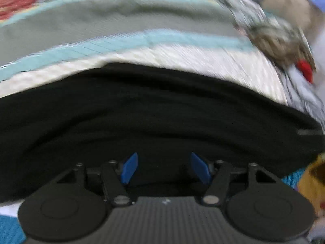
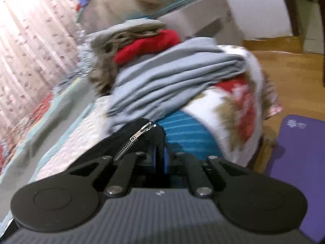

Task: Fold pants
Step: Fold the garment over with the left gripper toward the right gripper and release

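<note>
The black pants [image 1: 152,105] lie spread across the bed in the left wrist view, blurred by motion. My left gripper [image 1: 165,167] hovers over them, open, its blue pads [image 1: 130,168] well apart, and I cannot tell whether they touch the cloth. In the right wrist view a bunched end of the pants [image 2: 126,140] with a silver zipper [image 2: 138,138] sticks up between the fingers. My right gripper [image 2: 160,158] is shut on that black fabric, its blue pads nearly together.
A patterned quilt [image 1: 121,30] covers the bed. Beyond the right gripper is a pile with a grey cloth [image 2: 172,81], a red garment [image 2: 150,44] and a blue striped cloth [image 2: 182,136]. A cardboard box [image 2: 203,14] stands behind. A purple mat [image 2: 300,162] lies on the wooden floor [image 2: 284,71].
</note>
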`<state>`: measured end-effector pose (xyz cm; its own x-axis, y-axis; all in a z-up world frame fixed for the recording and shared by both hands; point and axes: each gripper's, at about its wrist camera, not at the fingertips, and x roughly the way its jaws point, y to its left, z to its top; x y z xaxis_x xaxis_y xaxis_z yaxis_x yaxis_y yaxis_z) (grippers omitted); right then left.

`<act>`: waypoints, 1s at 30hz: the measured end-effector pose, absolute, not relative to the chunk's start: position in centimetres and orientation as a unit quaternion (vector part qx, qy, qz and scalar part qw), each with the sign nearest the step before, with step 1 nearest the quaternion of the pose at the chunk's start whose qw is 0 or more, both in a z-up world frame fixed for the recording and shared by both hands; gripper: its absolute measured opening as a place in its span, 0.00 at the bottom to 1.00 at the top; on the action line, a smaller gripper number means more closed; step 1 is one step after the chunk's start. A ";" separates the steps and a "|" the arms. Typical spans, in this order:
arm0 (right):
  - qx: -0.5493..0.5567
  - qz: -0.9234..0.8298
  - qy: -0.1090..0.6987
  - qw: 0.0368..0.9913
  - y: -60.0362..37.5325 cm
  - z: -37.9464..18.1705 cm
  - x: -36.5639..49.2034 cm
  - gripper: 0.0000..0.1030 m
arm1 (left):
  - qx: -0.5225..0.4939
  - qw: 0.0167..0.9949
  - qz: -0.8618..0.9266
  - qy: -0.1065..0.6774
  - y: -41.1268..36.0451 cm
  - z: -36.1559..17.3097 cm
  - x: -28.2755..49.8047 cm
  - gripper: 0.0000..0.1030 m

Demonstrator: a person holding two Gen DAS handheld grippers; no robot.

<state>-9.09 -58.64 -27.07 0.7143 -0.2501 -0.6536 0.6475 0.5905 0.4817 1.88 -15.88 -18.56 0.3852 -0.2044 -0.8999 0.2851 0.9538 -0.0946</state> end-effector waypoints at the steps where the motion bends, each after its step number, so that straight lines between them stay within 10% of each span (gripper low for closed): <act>1: 0.374 -0.259 0.275 0.847 -58.9 -27.6 -9.0 0.17 | 0.055 0.820 -0.155 0.549 -17.1 -19.7 1.9 0.58; 5: 0.438 -0.250 0.217 0.836 -60.0 -28.2 -11.8 0.58 | 0.142 0.810 -0.165 0.544 -20.3 -21.3 0.4 0.62; 14: 0.557 -0.167 0.198 0.789 -58.6 -30.4 -13.9 0.61 | 0.088 0.822 -0.226 0.516 -22.1 -18.2 -0.6 0.61; 19: 0.577 -0.153 0.210 0.775 -58.3 -31.1 -12.0 0.61 | 0.138 0.780 -0.230 0.565 -23.3 -22.1 -1.0 0.60; 23: 0.581 -0.178 0.206 0.767 -58.7 -30.5 -12.0 0.27 | 0.151 0.780 -0.233 0.561 -24.1 -22.0 -1.9 0.61; 30: 0.360 -0.218 0.228 0.878 -54.1 -22.4 -10.9 0.24 | 0.038 0.784 -0.229 0.575 -21.3 -21.2 -0.7 0.59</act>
